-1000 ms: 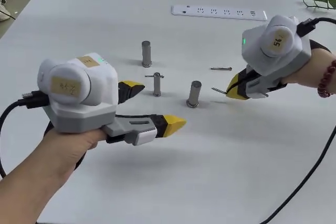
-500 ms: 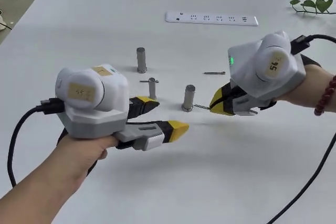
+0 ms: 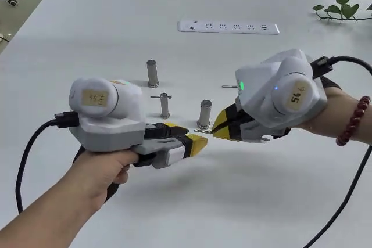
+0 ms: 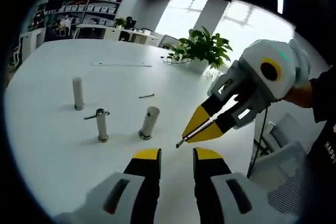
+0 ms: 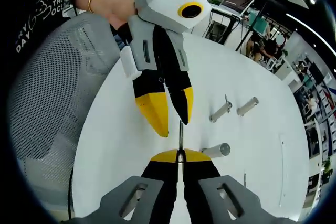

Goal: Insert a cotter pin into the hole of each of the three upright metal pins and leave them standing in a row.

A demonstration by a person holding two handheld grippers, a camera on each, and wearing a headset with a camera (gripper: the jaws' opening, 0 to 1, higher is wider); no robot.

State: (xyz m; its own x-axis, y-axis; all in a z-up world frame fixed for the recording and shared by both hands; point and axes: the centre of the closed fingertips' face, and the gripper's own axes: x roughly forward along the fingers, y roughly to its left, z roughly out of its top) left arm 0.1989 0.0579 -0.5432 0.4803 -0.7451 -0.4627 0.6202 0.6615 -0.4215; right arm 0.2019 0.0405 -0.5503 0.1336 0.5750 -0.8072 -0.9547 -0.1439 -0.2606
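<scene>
Swings the right gripper [image 3: 221,127] off the flank of the nearest metal pin [image 3: 205,113] since half a second ago and brings it almost tip to tip with the left gripper [image 3: 187,135], low over the counter [image 3: 244,201] just in front of that upright. Clamps a cotter pin [image 5: 180,137] by one end in the right jaws, shut tight on it, free end sticking straight out along the jaws' own line. Points that free end away from the nearest metal pin and at the left jaws, long axis roughly level, tip just ahead of their gap and apparently not yet touching either one. Holds the left jaws parted with nothing between them, nearer the free end than anything else on the counter. Reads as a hand-over or re-grip, by this pose: asks the left jaws to close across the shank. Leaves the nearest metal pin standing just beside the cotter pin's line, hole too small to make out. Shows the middle metal pin [image 3: 164,107] already crossed by a fitted cotter pin [image 4: 90,116], the far metal pin [image 3: 152,72] bare, and a spare cotter pin [image 3: 231,86] lying flat on the counter, well apart behind the right gripper.
</scene>
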